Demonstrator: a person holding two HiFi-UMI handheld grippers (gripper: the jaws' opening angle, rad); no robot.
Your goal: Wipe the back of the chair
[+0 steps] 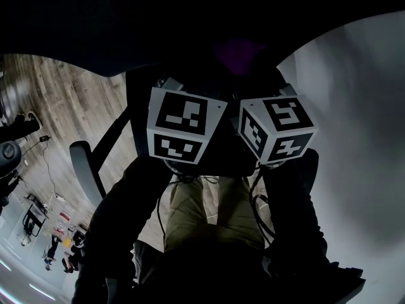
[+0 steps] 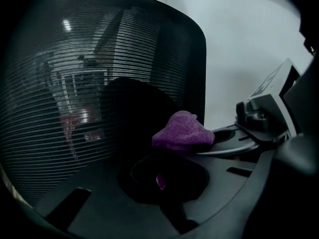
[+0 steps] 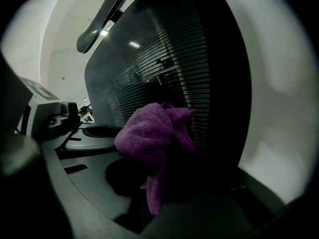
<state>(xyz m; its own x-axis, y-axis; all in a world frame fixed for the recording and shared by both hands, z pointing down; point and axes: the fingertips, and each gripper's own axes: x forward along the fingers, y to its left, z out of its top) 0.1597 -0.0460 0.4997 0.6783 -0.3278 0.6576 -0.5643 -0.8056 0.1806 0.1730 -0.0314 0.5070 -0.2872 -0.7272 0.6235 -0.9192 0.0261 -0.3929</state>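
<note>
- Black-and-white marker cubes [image 1: 179,128] sit side by side in the head view. The two are almost touching above a person's khaki trousers [image 1: 202,214].
- The left tool [image 2: 162,171] lies in deep shadow. Its jaws look drawn together, with a sliver of purple caught in the dark gap between them.
- The right tool [image 3: 167,158] has its jaws clamped on the purple cloth [image 3: 149,133]. The cloth bunches up above the grip and a tail hangs down below it.
- In the left gripper view the same purple cloth [image 2: 182,132] shows as a small mound at the tips, with the other tool's grey body just beside it on the right.
- The cloth is held close in front of the chair back [image 3: 149,59]. The views do not show whether it touches the mesh.
- The chair back [image 2: 75,83] is black ribbed mesh in a dark frame. It stands upright and fills most of both gripper views.
- Beyond it are a wood-grain floor [image 1: 69,100] and a pale wall [image 2: 249,44].
</note>
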